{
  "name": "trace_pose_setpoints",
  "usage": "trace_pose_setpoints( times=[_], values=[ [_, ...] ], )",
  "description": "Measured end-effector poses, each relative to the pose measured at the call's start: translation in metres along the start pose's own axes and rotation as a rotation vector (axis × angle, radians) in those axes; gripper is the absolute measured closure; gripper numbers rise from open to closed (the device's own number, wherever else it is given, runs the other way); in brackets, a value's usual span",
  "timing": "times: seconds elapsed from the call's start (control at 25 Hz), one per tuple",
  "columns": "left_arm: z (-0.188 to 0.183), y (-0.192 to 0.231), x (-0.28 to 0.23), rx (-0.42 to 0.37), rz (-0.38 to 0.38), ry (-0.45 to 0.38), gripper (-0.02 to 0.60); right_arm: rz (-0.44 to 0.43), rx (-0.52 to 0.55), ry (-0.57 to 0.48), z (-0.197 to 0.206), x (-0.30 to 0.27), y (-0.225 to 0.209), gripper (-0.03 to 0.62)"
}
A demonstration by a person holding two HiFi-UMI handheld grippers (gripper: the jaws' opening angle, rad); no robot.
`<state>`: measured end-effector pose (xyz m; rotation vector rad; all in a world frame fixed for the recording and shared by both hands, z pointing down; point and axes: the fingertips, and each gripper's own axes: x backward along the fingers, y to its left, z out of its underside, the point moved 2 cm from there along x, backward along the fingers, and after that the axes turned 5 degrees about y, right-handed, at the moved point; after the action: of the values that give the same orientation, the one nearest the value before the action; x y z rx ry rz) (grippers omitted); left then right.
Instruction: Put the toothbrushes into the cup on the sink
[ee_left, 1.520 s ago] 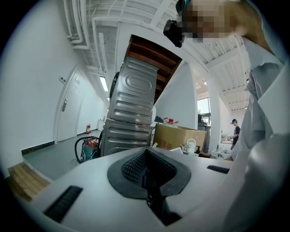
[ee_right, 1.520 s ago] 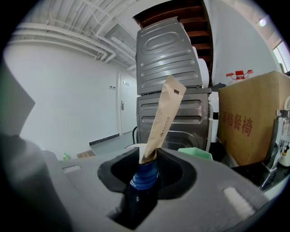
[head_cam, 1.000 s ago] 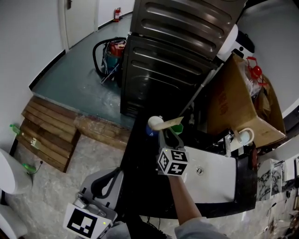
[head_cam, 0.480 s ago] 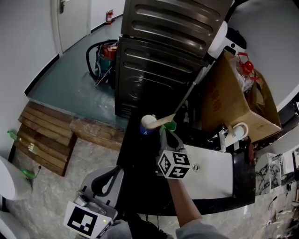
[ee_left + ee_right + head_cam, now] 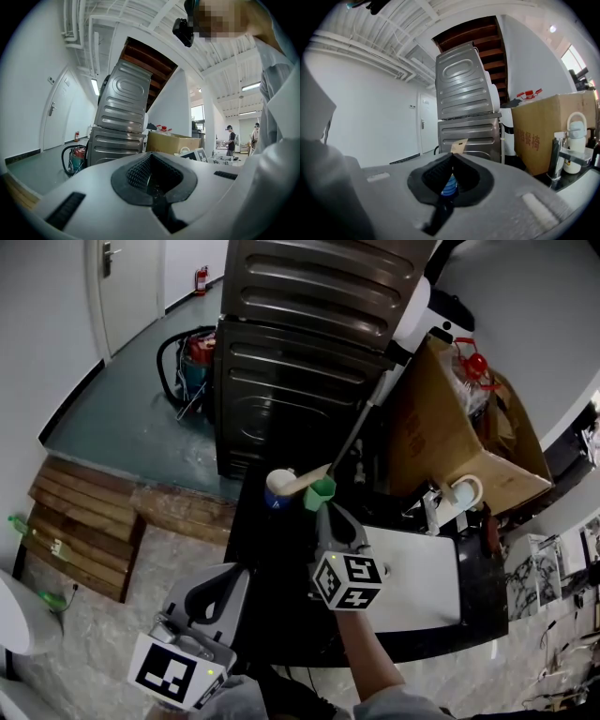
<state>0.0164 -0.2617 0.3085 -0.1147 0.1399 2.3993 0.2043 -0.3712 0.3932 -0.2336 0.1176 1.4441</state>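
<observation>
My right gripper (image 5: 328, 515) is over the black counter (image 5: 281, 549), left of the white sink (image 5: 422, 582). Its jaws are shut (image 5: 452, 157). Just beyond its tips stand a small green cup (image 5: 322, 493) and a cream, round-ended object (image 5: 284, 483) above something blue (image 5: 271, 502). In the right gripper view a blue ribbed thing (image 5: 449, 185) shows through the gap behind the pads. A tan flat piece (image 5: 459, 145) rises above the tips; I cannot tell whether it is gripped. My left gripper (image 5: 228, 581) hangs low by the counter's edge, shut and empty (image 5: 151, 155). No toothbrush is clearly visible.
A tall steel machine (image 5: 300, 352) stands behind the counter, with a cardboard box (image 5: 450, 437) to its right. A white jug (image 5: 463, 492) and a faucet (image 5: 431, 512) sit at the sink's far side. A vacuum cleaner (image 5: 183, 362) and wooden pallets (image 5: 84, 521) lie on the floor to the left.
The head view has drifted, so everything sits further left and up. The right gripper has stayed close behind the green cup. The left gripper has come up slightly.
</observation>
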Motion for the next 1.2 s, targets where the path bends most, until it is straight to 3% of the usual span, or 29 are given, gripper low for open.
trace_pose_setpoints(
  times=[0.6, 1.2],
  values=[
    [0.001, -0.018, -0.03, -0.031, 0.086, 0.005, 0.578, 0.039, 0.017, -0.058, -0.025, 0.082, -0.001, 0.595],
    [0.0, -0.03, -0.014, -0.036, 0.181, -0.008, 0.578, 0.079, 0.055, -0.094, -0.028, 0.15, 0.041, 0.595]
  ],
)
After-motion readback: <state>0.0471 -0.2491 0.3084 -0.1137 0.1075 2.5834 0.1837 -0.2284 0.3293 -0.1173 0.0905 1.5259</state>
